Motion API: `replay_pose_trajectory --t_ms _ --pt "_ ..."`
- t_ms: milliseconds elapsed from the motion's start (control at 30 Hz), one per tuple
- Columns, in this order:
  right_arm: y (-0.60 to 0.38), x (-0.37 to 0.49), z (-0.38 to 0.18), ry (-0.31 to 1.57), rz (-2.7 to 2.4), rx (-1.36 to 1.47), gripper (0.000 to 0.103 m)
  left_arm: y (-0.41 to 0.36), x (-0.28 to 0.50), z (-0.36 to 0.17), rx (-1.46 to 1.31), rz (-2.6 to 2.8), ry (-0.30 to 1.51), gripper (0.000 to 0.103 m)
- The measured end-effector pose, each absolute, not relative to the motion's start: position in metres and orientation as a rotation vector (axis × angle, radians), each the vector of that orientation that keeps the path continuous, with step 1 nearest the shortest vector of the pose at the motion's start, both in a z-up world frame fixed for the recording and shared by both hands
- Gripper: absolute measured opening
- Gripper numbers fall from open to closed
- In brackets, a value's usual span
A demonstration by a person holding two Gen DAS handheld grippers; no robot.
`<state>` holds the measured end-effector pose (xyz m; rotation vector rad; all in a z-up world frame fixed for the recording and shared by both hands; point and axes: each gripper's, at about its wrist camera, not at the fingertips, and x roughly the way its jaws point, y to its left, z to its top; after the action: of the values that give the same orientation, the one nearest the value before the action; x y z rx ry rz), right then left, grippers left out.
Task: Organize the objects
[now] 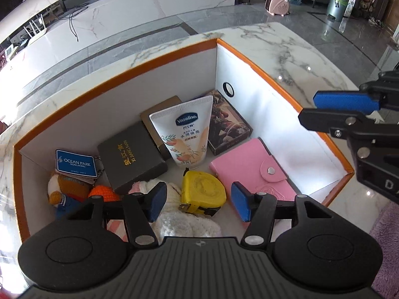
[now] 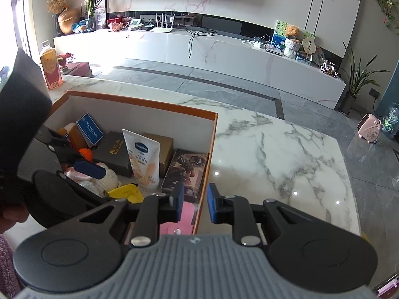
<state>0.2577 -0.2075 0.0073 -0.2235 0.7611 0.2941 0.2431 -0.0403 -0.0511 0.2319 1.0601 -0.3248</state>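
the left tool (image 1: 197, 199) is held spread above the near end of the box (image 1: 119, 84), nothing pinched between its pads, and the yellow tape measure (image 1: 203, 190) is seen lying loose on the box floor just below the gap. a white fluffy toy (image 1: 189, 221) is tucked against the tape measure on the near side, and a pink wallet (image 1: 251, 174) lies just beside it toward the right wall. further back, a hand cream tube (image 1: 189, 134) is propped on a dark box (image 1: 132, 157), a brown box (image 1: 159, 114) and a picture box (image 1: 228, 122) in the far corner, with a blue tag (image 1: 76, 163) and a knitted doll (image 1: 67, 189) at the left wall.

the right tool (image 2: 195, 205) is set astride the right wall of the box, one pad inside and one outside; the gap is narrow, but whether the cardboard is actually pinched cannot be told.

trouble is judged likely in three places. if the left tool is lowered again, the fluffy toy could be snagged by a pad and dragged up. the tube, only leaning, could be toppled by a brush from either tool. and if the wall is tugged by the right tool, the whole box could be slid along the marble surface (image 2: 274, 149) or its thin wall bent.
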Motion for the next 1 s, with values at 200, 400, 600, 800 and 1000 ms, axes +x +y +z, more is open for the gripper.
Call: replay_pose_trajectory --t_ms 200,400,600,800,1000 --pt "-0.204 0.240 0.025 0.743 0.317 -0.193 0.023 -0.023 0.211 -0.001 0.190 -0.258 0.878 0.067" --pt "-0.201 0.209 0.060 0.674 0.345 -0.149 0.041 -0.002 0.166 0.054 0.113 -0.159 0.657 0.068" --pt "-0.200 0.174 0.096 0.607 0.379 -0.042 0.049 0.011 0.119 0.087 0.064 -0.053 0.468 0.079" --pt "-0.194 0.134 0.120 0.539 0.415 0.049 0.062 0.010 0.078 0.103 0.062 0.047 0.331 0.092" --pt "-0.181 0.092 0.126 0.448 0.416 0.018 0.071 0.019 0.064 0.096 0.000 0.095 0.344 0.093"
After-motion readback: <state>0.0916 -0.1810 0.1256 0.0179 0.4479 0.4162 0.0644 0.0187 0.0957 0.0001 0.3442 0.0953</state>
